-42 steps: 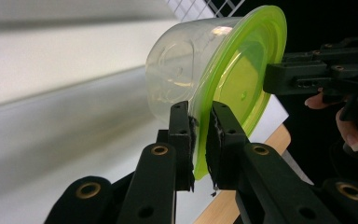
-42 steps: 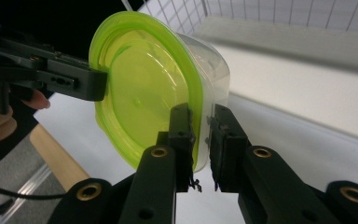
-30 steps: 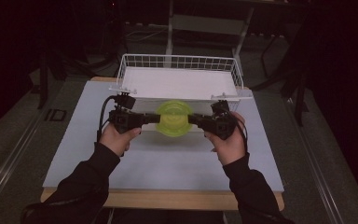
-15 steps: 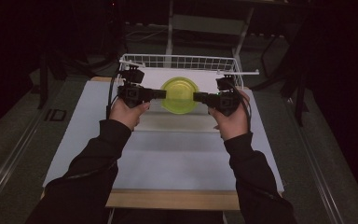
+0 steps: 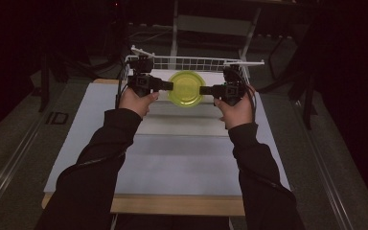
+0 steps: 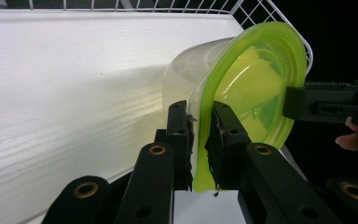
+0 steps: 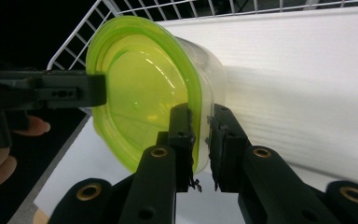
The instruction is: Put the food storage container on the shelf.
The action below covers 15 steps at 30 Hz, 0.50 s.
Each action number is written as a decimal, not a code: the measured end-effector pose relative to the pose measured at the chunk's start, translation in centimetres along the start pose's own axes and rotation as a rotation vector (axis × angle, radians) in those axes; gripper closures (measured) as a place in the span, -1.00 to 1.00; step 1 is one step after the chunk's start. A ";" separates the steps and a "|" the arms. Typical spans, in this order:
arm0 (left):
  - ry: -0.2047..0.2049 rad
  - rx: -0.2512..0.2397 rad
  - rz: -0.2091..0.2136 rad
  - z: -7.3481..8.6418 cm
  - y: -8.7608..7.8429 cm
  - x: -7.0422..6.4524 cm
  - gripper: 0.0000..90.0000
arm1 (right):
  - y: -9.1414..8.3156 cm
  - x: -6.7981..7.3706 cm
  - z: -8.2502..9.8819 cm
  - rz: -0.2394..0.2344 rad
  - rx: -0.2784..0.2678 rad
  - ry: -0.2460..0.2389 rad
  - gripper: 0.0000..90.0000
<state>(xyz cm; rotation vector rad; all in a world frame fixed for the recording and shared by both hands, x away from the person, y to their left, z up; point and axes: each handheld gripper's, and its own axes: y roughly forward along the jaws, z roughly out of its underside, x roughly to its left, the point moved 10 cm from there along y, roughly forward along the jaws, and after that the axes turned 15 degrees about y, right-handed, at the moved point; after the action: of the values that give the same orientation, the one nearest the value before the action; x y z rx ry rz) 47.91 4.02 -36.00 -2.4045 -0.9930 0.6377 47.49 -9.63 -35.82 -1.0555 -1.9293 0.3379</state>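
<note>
A clear plastic tub with a yellow-green lid [image 5: 186,88] hangs between my two grippers over the near edge of a white wire basket [image 5: 196,62]. My left gripper [image 5: 170,86] is shut on the lid's rim at the tub's left side. My right gripper [image 5: 202,89] is shut on the rim at the opposite side. In the left gripper view the left gripper [image 6: 200,109] pinches the green lid [image 6: 256,79], tilted on edge. In the right gripper view the right gripper [image 7: 199,112] clamps the lid [image 7: 140,88], and the clear tub body [image 7: 209,70] points toward the basket floor.
The basket has a white floor [image 6: 74,70] and wire walls [image 7: 74,46]; it sits at the far end of the white table [image 5: 187,143]. A wooden strip [image 5: 177,205] edges the table's near side. Dark floor and stand legs surround the table.
Both grippers have carried the lidded tub away from the person, from the table's middle to the basket's near edge. Both still grip the rim.
</note>
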 end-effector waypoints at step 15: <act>0.013 -0.003 -0.008 -0.6 2.5 0.5 0.20 | 2.1 -1.1 -1.6 -0.024 0.044 0.071 0.43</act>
<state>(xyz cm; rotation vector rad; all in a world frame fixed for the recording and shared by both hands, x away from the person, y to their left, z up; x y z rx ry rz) 49.87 2.62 -37.06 -2.4032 -0.9991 0.6177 50.16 -9.49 -36.71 -1.0022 -1.8614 0.3239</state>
